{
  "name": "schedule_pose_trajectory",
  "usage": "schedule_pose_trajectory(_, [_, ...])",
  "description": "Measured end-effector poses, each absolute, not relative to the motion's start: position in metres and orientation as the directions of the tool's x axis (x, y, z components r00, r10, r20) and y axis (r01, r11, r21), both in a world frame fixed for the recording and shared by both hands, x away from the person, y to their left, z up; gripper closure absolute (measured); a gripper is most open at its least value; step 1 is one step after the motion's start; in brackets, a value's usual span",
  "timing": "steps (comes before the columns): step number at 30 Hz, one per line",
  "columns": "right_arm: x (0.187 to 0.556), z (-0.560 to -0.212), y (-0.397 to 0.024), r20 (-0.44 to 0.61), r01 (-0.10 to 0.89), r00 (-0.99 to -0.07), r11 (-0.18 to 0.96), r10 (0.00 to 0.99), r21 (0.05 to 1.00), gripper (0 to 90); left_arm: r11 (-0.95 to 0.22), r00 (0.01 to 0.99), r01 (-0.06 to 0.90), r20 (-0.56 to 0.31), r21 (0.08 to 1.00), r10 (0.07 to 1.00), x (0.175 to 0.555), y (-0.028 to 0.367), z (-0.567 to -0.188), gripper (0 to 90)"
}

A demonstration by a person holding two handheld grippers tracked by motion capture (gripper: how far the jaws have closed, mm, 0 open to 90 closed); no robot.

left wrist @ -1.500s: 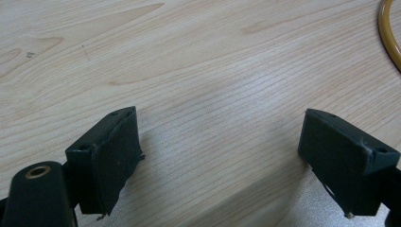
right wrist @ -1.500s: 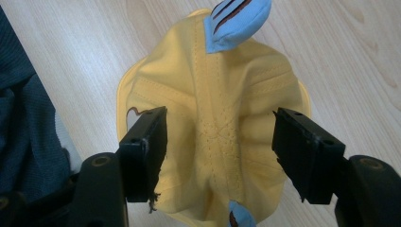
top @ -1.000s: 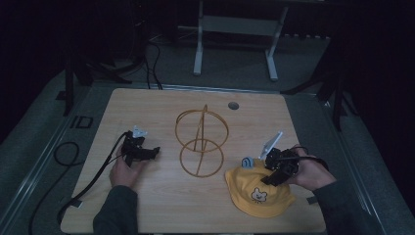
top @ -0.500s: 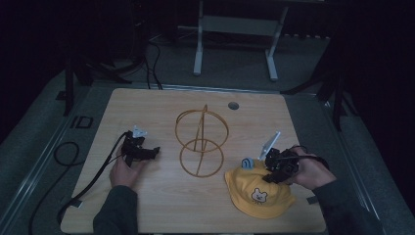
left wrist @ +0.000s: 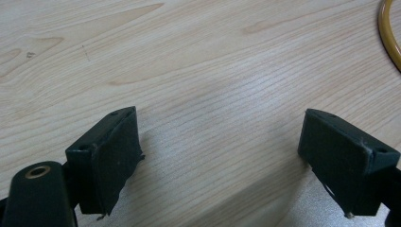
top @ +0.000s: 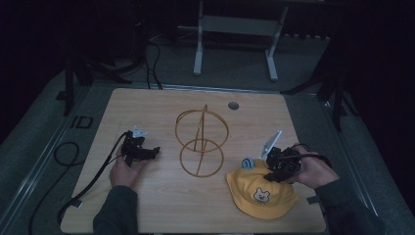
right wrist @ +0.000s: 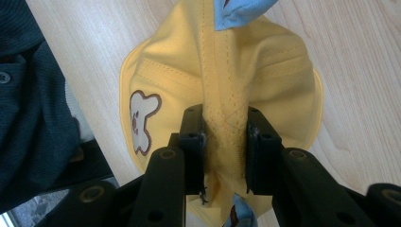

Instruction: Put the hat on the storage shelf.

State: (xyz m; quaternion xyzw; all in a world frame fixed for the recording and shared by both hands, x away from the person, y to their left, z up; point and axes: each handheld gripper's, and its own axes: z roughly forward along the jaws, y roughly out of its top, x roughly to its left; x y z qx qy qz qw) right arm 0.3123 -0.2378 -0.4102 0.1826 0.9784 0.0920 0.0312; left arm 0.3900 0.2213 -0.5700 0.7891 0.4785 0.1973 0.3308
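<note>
Since the earlier frame, the right tongs (right wrist: 222, 156) had been closed onto a fold of the yellow cloth bear-patch hat (top: 262, 188) lying on the wooden counter (top: 161, 200). Left tongs (left wrist: 222, 156) were held wide, empty. Grasping seemed done; lifting toward the gold wire stand (top: 201, 142) was judged next.

Black two-fingered grippers (top: 142, 151) with trailing black cables (top: 93, 178), dark sleeves (top: 115, 213).

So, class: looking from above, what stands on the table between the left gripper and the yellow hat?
In the high view, the gold wire stand stands between the left gripper and the yellow hat.
</note>
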Motion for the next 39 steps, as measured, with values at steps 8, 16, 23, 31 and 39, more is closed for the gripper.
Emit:
schedule_pose_trajectory(8, [0.313,-0.404,-0.239,-0.027,0.341,-0.935,0.919,0.353,0.196,73.4,-0.323,0.464,0.625,-0.005,0.711,0.886,0.390,0.221,-0.570,13.4])
schedule_pose_trajectory(16, [0.314,-0.399,-0.239,-0.025,0.328,-0.940,0.923,0.340,0.201,73.4,-0.323,0.464,0.625,-0.005,0.711,0.886,0.390,0.221,-0.570,13.5])
schedule_pose_trajectory(23, [0.316,-0.391,-0.240,-0.024,0.322,-0.942,0.922,0.334,0.215,73.5,-0.323,0.464,0.624,-0.005,0.711,0.886,0.390,0.221,-0.570,13.5])
schedule_pose_trajectory(31, [0.322,-0.379,-0.243,-0.027,0.324,-0.940,0.914,0.341,0.244,73.8,-0.323,0.464,0.624,-0.005,0.711,0.886,0.390,0.221,-0.570,13.5])
schedule_pose_trajectory(39, [0.326,-0.365,-0.247,-0.040,0.331,-0.934,0.904,0.354,0.272,73.9,-0.323,0.464,0.624,-0.005,0.711,0.886,0.390,0.221,-0.570,13.5])
